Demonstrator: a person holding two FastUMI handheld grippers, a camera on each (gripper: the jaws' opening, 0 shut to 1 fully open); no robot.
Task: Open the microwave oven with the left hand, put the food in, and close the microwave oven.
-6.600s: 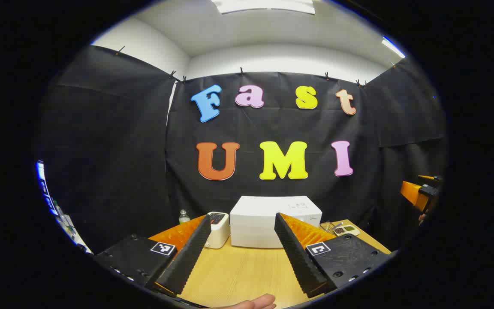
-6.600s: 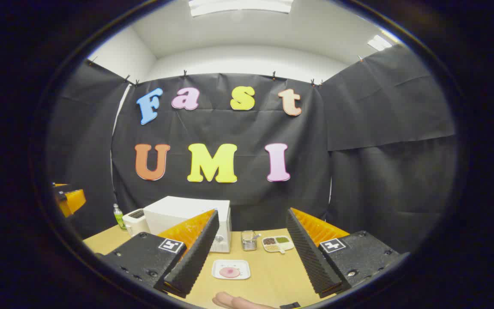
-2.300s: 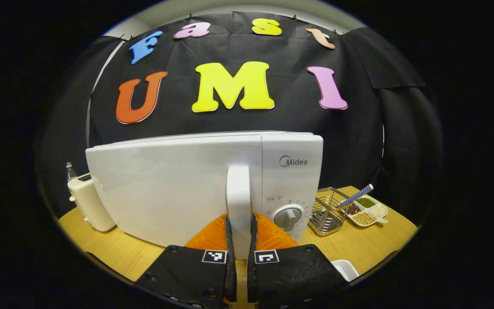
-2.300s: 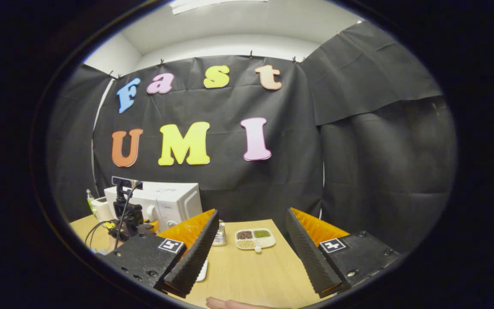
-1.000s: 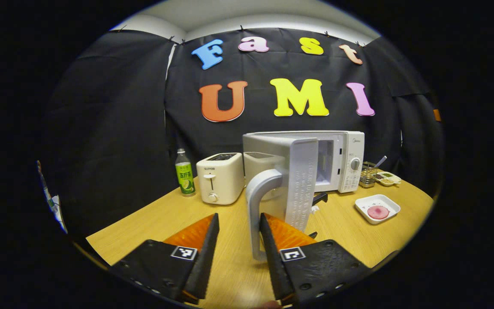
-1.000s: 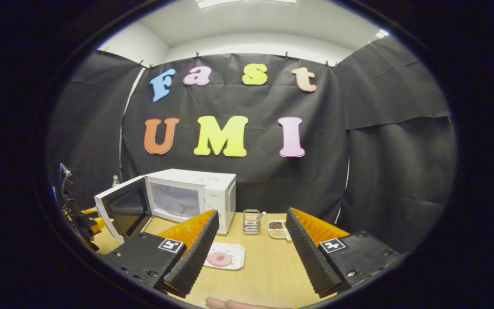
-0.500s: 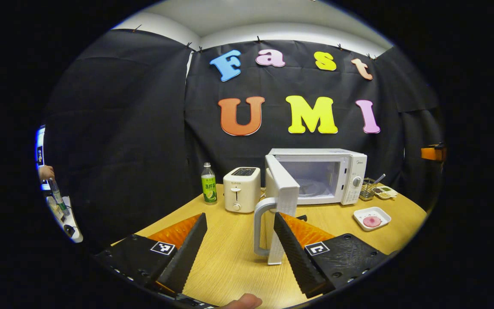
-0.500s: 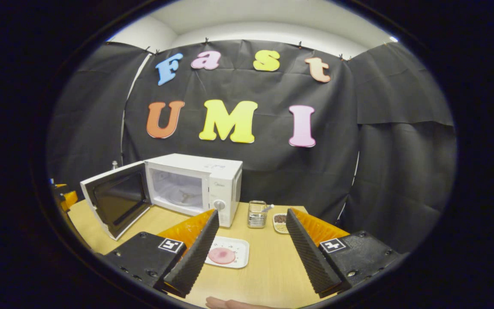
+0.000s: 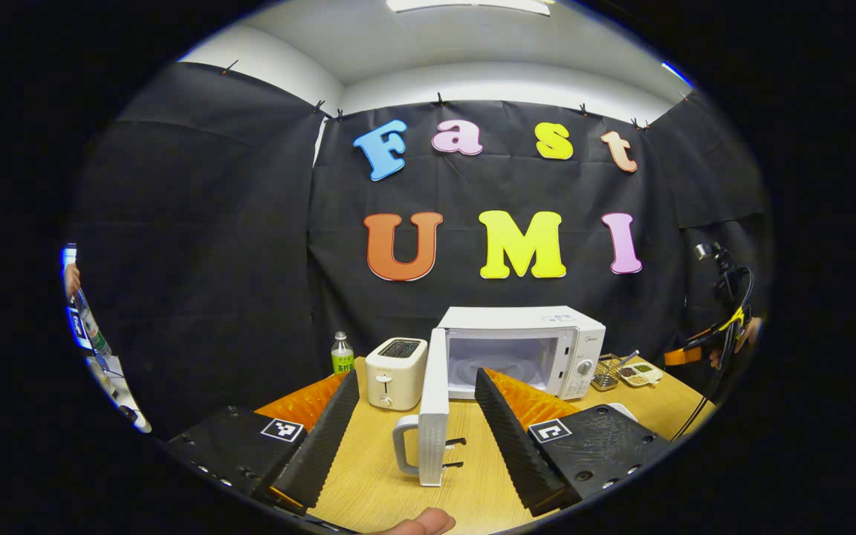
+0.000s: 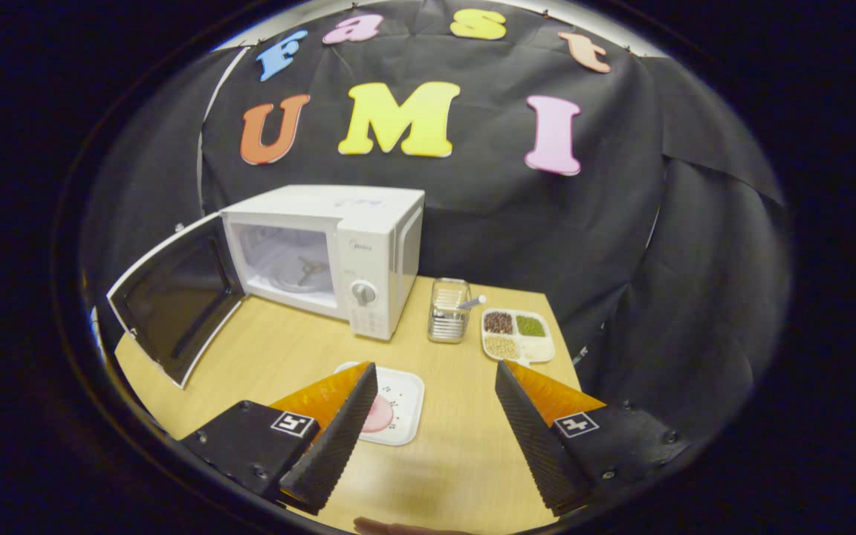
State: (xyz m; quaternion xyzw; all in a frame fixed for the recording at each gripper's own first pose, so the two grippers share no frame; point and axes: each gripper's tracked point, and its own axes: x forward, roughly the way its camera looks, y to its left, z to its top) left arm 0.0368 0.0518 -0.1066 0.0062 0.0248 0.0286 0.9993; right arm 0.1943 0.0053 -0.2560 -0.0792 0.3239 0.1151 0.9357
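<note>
Bottle (image 9: pixel 339 354): green label, far left on the table (image 9: pixel 368 490), just beside the toaster.
Toaster (image 9: pixel 395 362): white, upright, between bottle and microwave door.
Left gripper (image 9: pixel 417 438): spread wide, nothing between the fingers; low over the near table edge, facing the edge of the open door but apart from it.
Microwave door (image 9: pixel 434 416): swung fully open, seen edge-on in the left gripper view, handle (image 9: pixel 404 444) on its left face; dark inner window (image 10: pixel 175 293) facing the right gripper view.
Microwave oven (image 10: pixel 328 249): white, at the back of the table, cavity (image 10: pixel 279 258) open with a turntable hub inside; dial (image 10: pixel 361 294) on the right-hand panel.
Plate (image 10: pixel 402 405): white, square, flat on the table in front of the microwave, partly behind the right gripper's left finger (image 10: pixel 331 438).
Food (image 10: pixel 378 414): pink round slice lying on the plate, outside the oven.
Right gripper (image 10: pixel 428 438): spread wide, gripping nothing; tilted down over the table just right of the plate.
Wire basket (image 10: pixel 449 310): upright, right of the microwave, a utensil handle sticking out.
Divided dish (image 10: pixel 517 336): white, just right of the basket, dark, green and tan grains in separate sections.
Other gripper's cable (image 9: pixel 725 312): at the far right in the left gripper view, state unclear.
</note>
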